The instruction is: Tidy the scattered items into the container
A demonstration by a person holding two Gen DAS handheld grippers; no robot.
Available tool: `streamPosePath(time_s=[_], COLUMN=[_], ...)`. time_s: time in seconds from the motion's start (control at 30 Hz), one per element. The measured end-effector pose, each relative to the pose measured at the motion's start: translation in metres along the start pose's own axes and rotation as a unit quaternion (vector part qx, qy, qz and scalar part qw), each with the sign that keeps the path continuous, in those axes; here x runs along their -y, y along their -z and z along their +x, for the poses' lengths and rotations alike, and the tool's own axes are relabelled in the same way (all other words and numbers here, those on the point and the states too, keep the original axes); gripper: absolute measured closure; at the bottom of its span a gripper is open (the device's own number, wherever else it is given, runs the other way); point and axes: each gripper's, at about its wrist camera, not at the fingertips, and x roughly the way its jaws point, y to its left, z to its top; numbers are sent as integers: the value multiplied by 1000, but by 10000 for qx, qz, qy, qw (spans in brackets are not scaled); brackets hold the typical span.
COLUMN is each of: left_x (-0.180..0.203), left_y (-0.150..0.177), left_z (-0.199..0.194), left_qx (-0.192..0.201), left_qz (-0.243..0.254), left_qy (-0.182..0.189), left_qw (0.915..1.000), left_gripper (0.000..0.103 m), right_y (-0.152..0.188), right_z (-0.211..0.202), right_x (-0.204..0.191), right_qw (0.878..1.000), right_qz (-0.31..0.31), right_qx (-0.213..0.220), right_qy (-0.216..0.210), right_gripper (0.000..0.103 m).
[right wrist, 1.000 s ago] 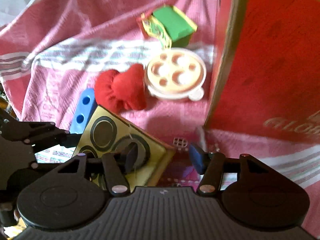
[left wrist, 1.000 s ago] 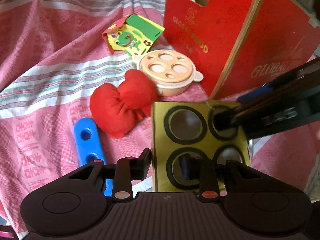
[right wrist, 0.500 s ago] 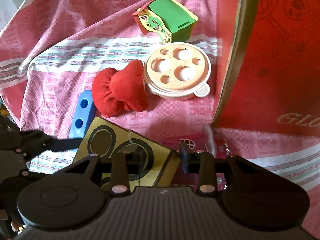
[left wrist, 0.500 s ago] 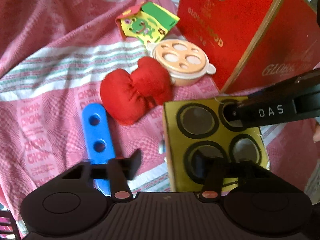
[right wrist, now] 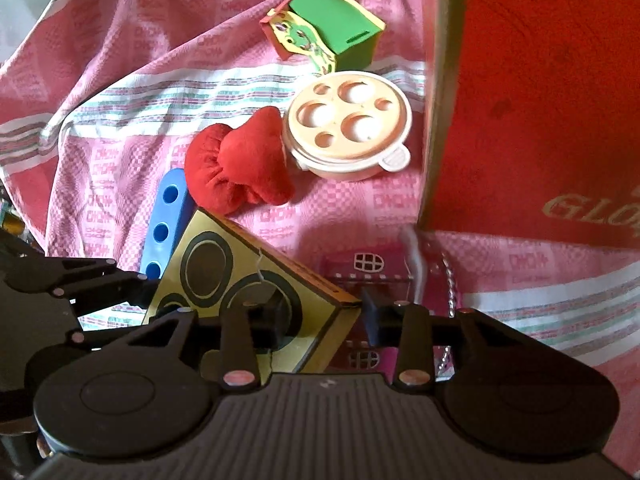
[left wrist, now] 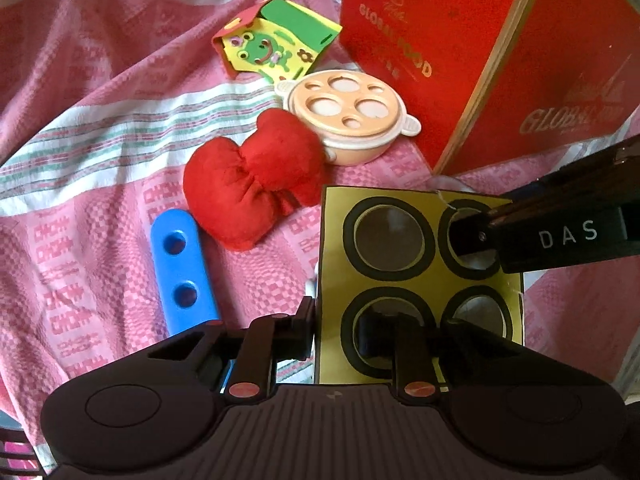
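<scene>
We are clamping the yellow board (left wrist: 416, 264) at both edges with the left hand-held gripper (left wrist: 336, 322) and right hand-held gripper (right wrist: 320, 316), just beside the red box (left wrist: 432, 60), while bow (left wrist: 256, 184), pot (left wrist: 348, 116), bar (left wrist: 180, 272) and frog box (left wrist: 276, 48) are waiting outside.

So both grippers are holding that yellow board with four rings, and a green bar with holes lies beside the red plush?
Not quite: the bar is blue, as the left wrist view shows. Both grippers, left and right, do hold the yellow board, beside the red plush.
</scene>
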Motion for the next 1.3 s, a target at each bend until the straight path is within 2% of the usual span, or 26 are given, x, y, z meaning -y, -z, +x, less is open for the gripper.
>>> streamPosePath(time_s=[0.23, 0.5, 0.7, 0.87, 1.1, 1.3], left_x=[-4, -11, -21, -17, 17, 68], left_y=[2, -5, -12, -25, -74, -144], left_z=[-8, -46, -91, -131, -169, -173], left_qx=[52, 532, 1008, 1426, 2028, 2351], left_qz=[-140, -427, -893, -1075, -823, -343], left_qy=[-37, -208, -558, -889, -1044, -739], left_qw=[9999, 9975, 9893, 9799, 9701, 9685], left_gripper=[86, 84, 82, 81, 79, 79], right_y=[-3, -14, -36, -50, -73, -94], right_z=[-6, -37, -69, -100, -161, -210], right_x=[-12, -27, -46, -52, -29, 29], right_qw=[9989, 9933, 9809, 9685, 9493, 9400], right_qz=[-447, -926, -1510, -1821, -2062, -1852], right_qx=[159, 683, 1147, 1538, 2267, 2859], right_qy=[63, -52, -433, -715, -694, -210], right_gripper=[62, 61, 61, 61, 61, 62])
